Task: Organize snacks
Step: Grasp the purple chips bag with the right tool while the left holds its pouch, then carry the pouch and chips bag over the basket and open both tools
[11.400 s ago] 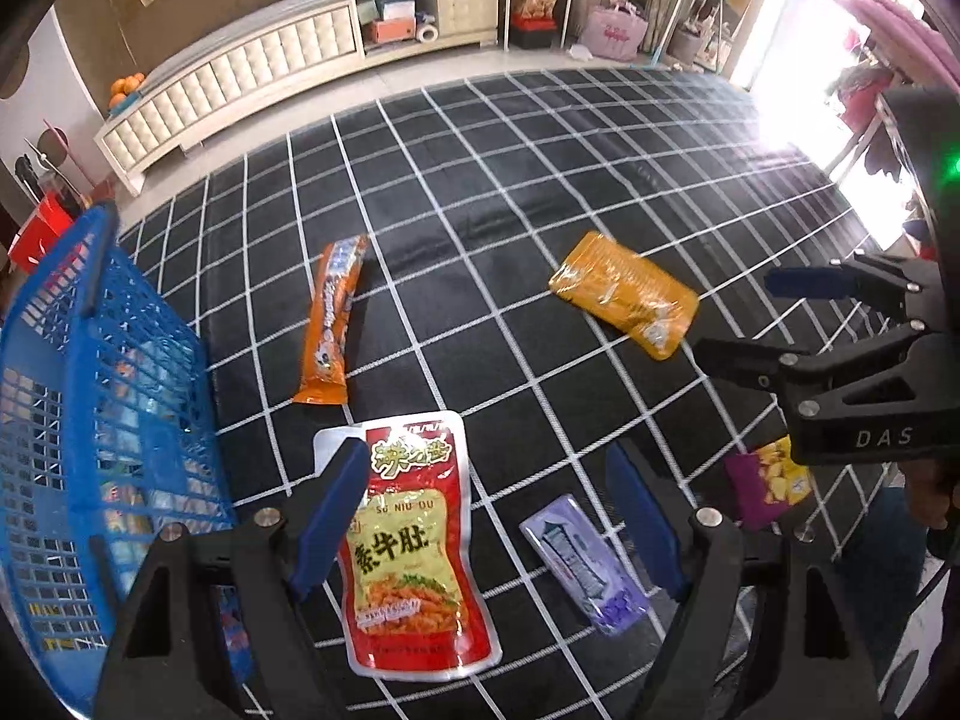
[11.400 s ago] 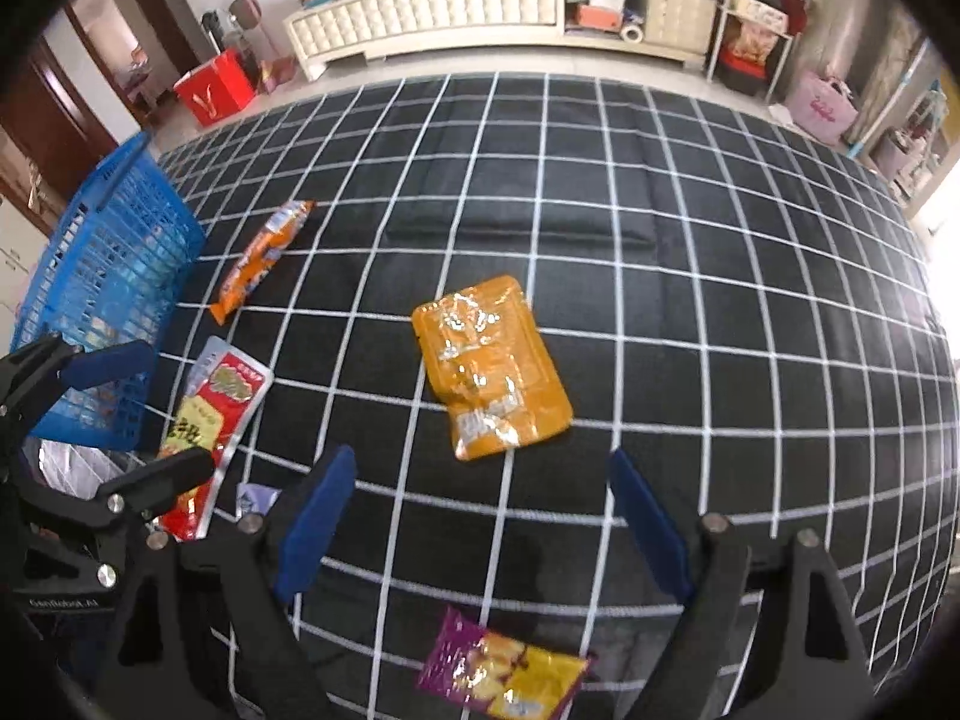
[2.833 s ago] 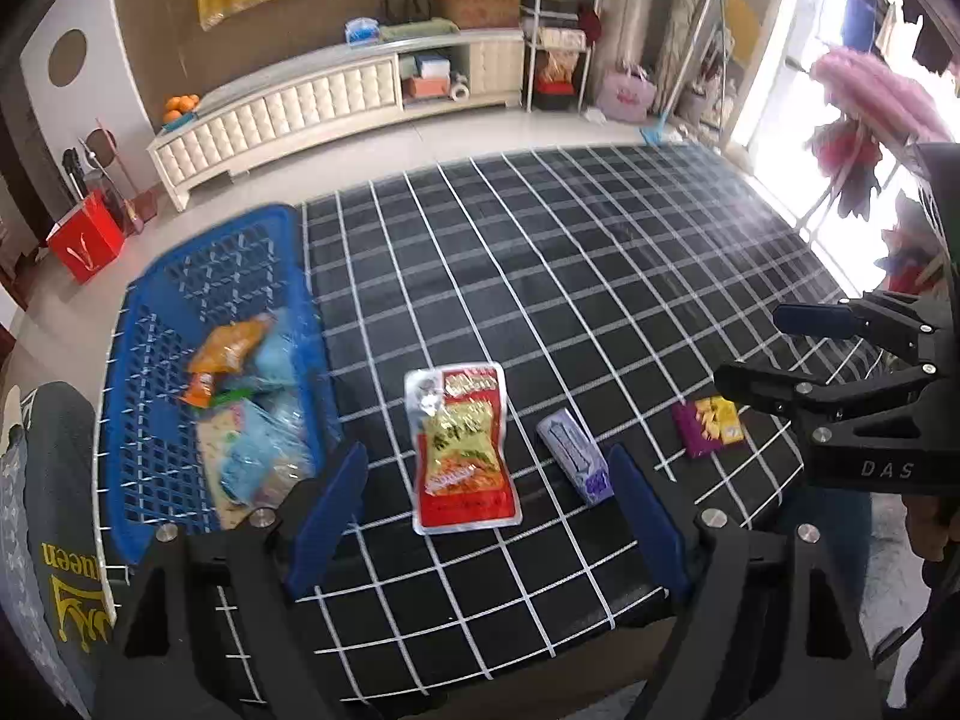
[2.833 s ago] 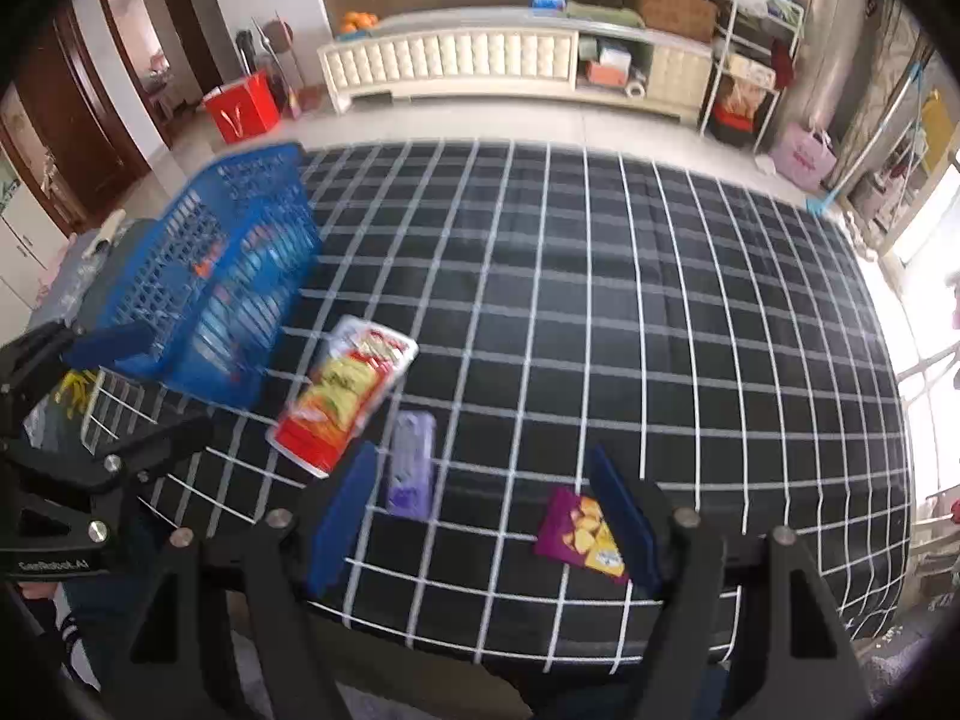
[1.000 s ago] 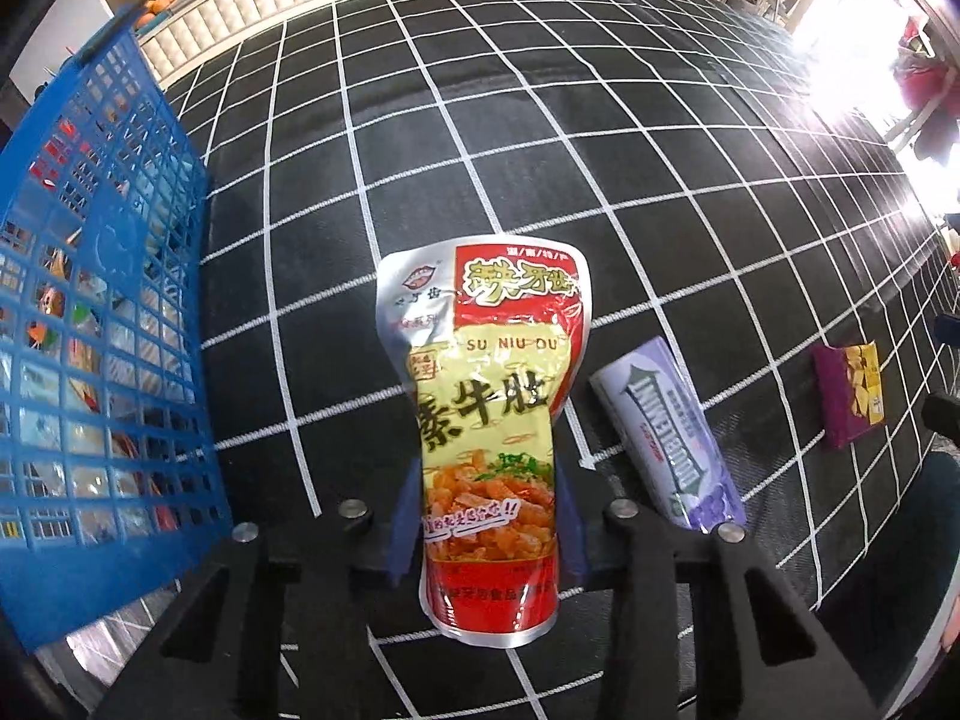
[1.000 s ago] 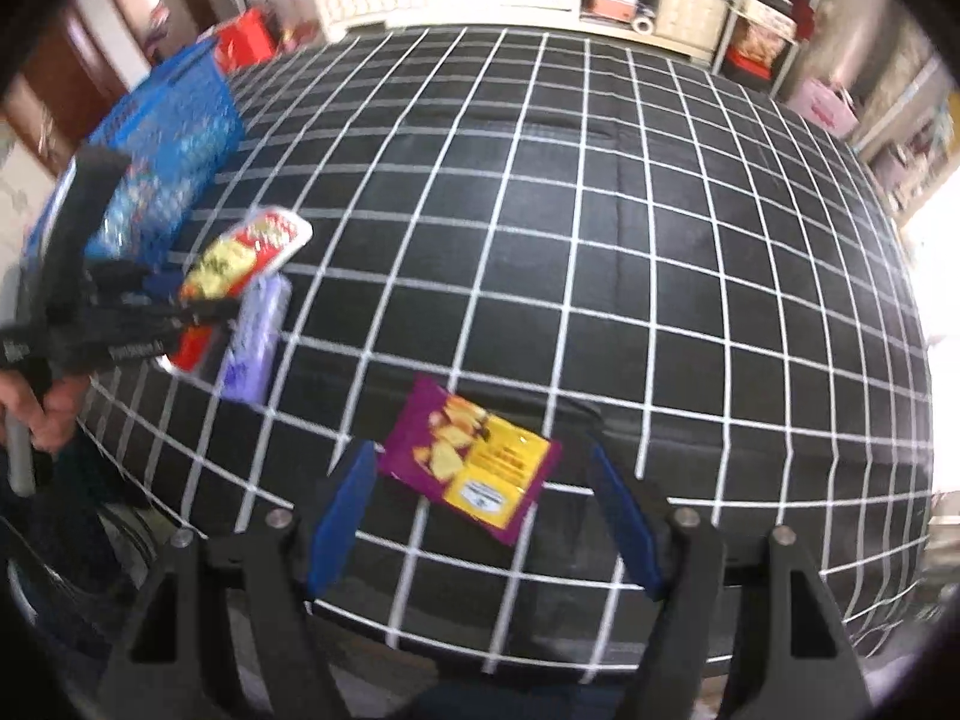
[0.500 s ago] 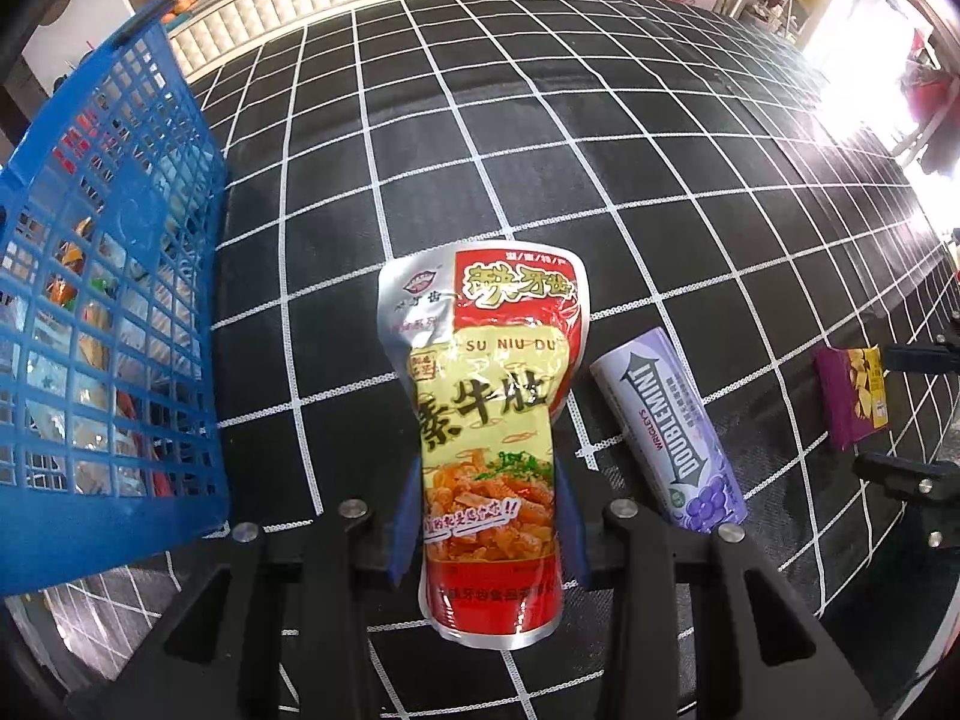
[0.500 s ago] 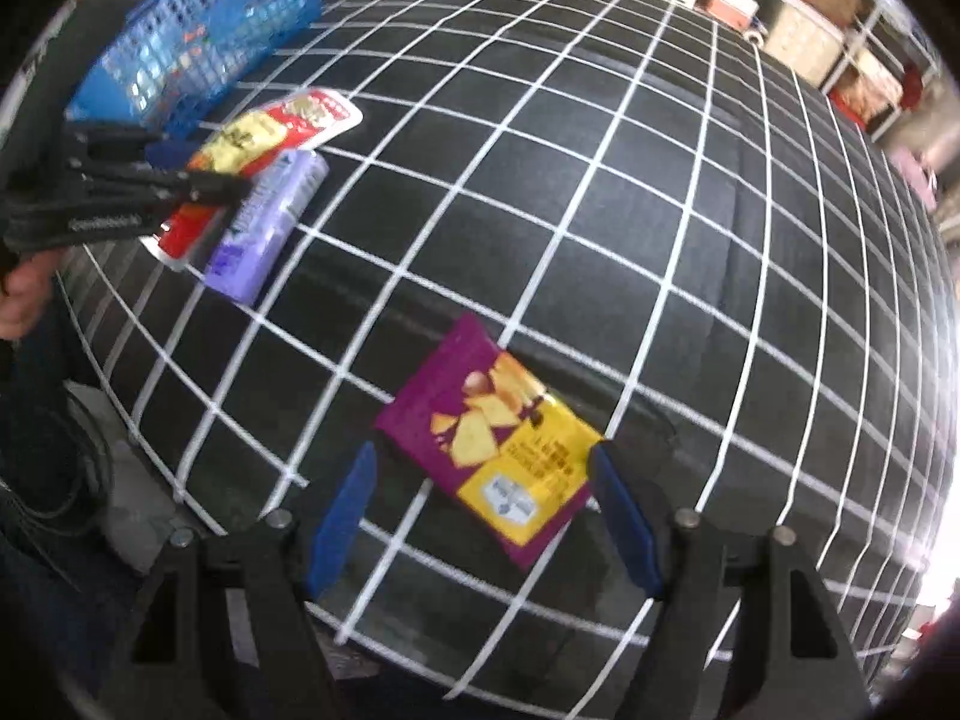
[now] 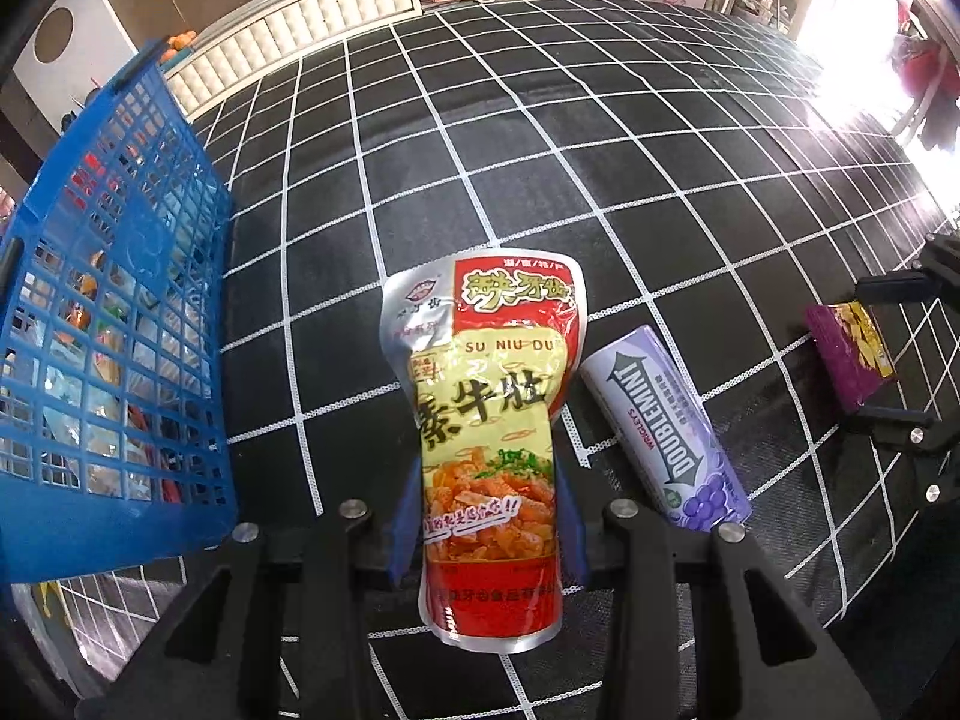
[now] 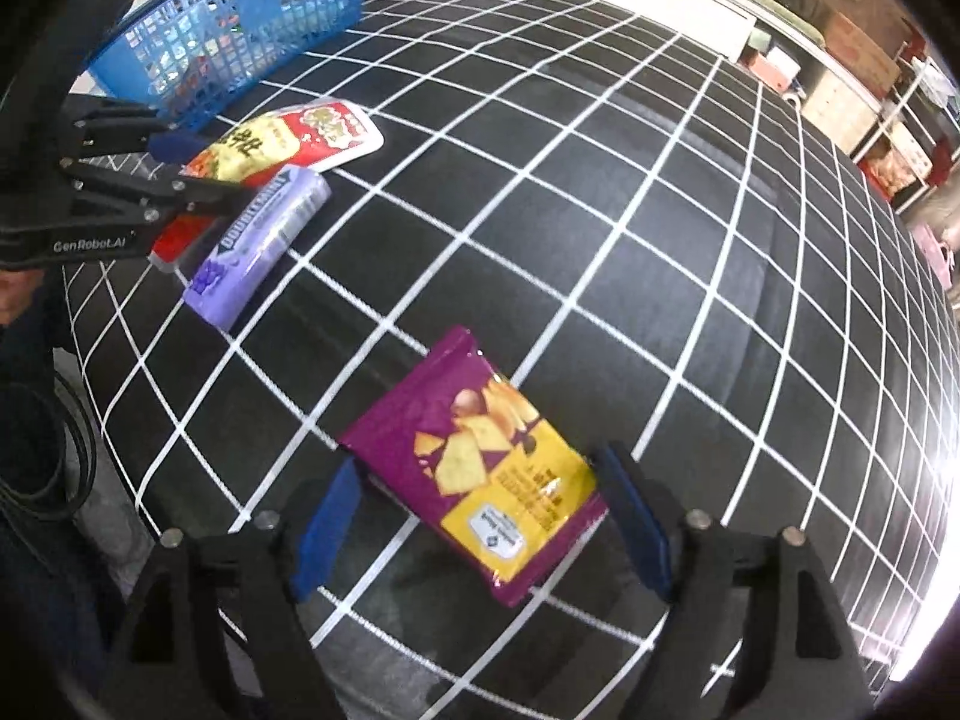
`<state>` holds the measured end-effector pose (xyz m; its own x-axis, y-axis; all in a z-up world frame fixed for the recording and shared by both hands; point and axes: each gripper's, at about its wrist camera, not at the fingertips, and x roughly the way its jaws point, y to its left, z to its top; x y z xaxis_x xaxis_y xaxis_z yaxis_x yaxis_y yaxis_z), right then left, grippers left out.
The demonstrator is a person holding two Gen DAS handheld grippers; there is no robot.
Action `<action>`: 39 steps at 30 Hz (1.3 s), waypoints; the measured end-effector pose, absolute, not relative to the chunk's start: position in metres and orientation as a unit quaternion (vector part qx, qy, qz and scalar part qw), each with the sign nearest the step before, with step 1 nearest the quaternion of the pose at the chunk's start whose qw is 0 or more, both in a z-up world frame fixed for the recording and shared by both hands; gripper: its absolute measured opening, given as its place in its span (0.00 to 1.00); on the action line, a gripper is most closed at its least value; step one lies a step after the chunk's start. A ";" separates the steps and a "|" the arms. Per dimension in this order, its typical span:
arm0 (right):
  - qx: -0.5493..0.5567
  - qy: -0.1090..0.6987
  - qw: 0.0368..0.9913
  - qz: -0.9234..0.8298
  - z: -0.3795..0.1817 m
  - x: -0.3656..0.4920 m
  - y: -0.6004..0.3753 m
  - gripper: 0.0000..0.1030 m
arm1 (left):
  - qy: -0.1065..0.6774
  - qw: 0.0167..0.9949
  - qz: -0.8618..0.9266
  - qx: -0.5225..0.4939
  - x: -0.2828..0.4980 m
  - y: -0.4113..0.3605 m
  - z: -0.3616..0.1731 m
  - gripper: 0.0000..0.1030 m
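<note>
On the checked cloth, largest first:
surface (image 9: 540, 138): black cloth with a white grid; three snacks left outside the basket, all near the front edge.
basket (image 9: 114, 312): blue mesh, far left, already holds packets; the drop point, so the left side's haul should be short.
red pouch (image 9: 489, 420): lies flat, long axis along the left gripper (image 9: 486, 534); its fingers are closed on the lower part from both sides. Low pinch, so the top will likely flop on lift.
purple chip bag (image 10: 474, 474): flat, skewed, between the fingers of the right gripper (image 10: 480, 516); fingers spread wide, apart from the bag's edges, no grip yet.
gum pack (image 9: 666, 426): just right of the pouch, untouched. Probably next.
</note>
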<state>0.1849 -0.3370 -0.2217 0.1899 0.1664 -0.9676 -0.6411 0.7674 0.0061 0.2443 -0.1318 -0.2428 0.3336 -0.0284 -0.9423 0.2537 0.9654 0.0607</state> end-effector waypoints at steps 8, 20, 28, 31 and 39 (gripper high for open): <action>-0.212 0.566 0.744 0.284 -0.221 0.190 -0.333 0.76 | 0.570 0.810 -0.096 0.099 0.241 -0.134 -0.242 0.35; -0.187 0.546 0.776 0.254 -0.193 0.171 -0.325 0.62 | 0.524 0.837 -0.129 0.092 0.217 -0.136 -0.203 0.35; -0.182 0.499 0.808 0.253 -0.124 0.166 -0.299 0.62 | 0.467 0.871 -0.139 0.065 0.191 -0.110 -0.138 0.35; -0.183 0.481 0.818 0.255 -0.101 0.166 -0.281 0.62 | 0.445 0.883 -0.134 0.058 0.179 -0.093 -0.112 0.35; -0.190 0.441 0.836 0.265 -0.050 0.166 -0.232 0.62 | 0.398 0.908 -0.117 0.053 0.158 -0.039 -0.057 0.35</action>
